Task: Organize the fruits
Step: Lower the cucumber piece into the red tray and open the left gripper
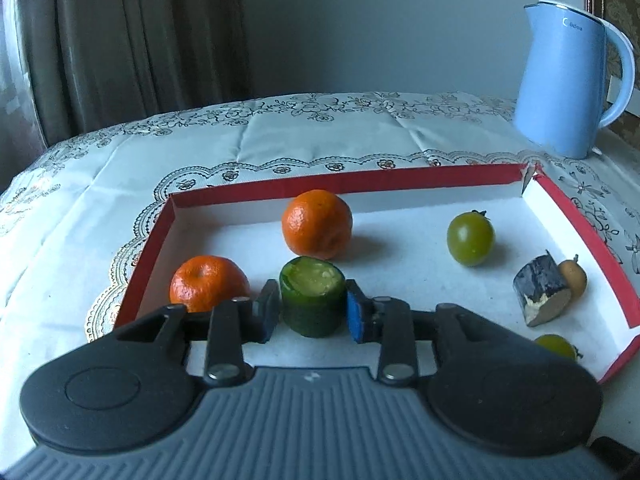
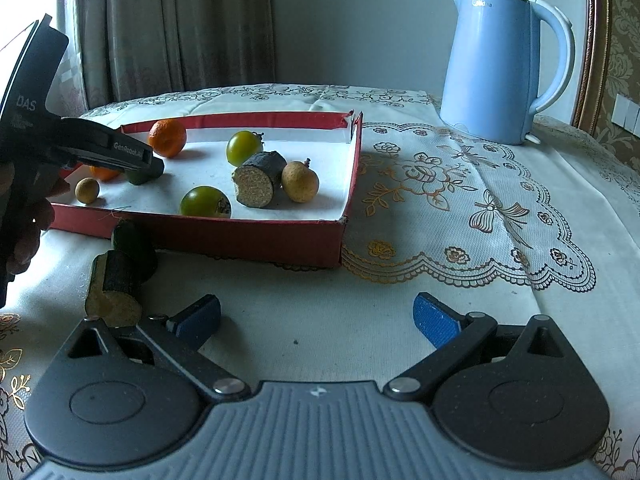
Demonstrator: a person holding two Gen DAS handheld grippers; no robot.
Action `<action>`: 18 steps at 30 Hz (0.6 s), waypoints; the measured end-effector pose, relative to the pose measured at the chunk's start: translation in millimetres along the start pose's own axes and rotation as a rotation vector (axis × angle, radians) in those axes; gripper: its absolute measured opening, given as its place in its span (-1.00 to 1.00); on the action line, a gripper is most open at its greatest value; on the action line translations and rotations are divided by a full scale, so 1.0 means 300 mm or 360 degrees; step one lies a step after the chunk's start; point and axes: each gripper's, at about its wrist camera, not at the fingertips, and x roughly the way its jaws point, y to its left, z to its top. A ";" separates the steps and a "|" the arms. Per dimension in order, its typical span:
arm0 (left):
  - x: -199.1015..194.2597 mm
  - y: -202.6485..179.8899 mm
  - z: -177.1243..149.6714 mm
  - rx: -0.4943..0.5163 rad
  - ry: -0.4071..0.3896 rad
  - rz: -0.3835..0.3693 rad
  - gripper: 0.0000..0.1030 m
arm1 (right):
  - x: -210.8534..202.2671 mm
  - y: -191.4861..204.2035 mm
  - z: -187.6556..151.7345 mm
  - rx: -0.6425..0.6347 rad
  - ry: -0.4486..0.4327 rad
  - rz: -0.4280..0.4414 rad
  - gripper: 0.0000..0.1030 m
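Note:
My left gripper (image 1: 313,312) is shut on a green cucumber piece (image 1: 313,300), held upright inside the red-walled tray (image 1: 280,190); from the right wrist view the gripper (image 2: 154,166) shows at the tray's left end. The tray holds two tangerines (image 1: 317,224) (image 1: 208,283), green tomatoes (image 1: 470,239) (image 2: 205,202), a dark cut stalk piece (image 1: 541,294) and a brown longan (image 2: 300,181). My right gripper (image 2: 316,320) is open and empty above the cloth in front of the tray. A cucumber piece (image 2: 134,246) and a cut stalk piece (image 2: 114,288) lie on the cloth.
A blue electric kettle (image 2: 496,68) stands on the table at the back right. An embroidered white tablecloth (image 2: 460,200) covers the table. Curtains hang behind on the left. A small longan (image 2: 87,190) lies near the tray's front left wall.

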 end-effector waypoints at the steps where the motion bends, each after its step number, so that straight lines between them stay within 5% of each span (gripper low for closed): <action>1: 0.001 -0.004 0.002 0.0006 -0.0006 0.0020 -0.24 | 0.000 0.000 0.000 0.0000 0.0000 0.0000 1.00; 6: -0.001 0.000 -0.001 0.0001 -0.0006 0.0021 -0.19 | 0.000 0.000 0.000 -0.0001 0.0000 0.0001 1.00; 13: -0.094 -0.023 -0.018 0.0075 -0.0097 0.0026 0.65 | -0.001 0.000 0.000 -0.0001 0.0000 0.0001 1.00; 18: -0.179 -0.023 -0.032 0.0094 -0.0135 0.0026 0.73 | 0.000 0.002 0.001 -0.0002 0.0001 0.0001 1.00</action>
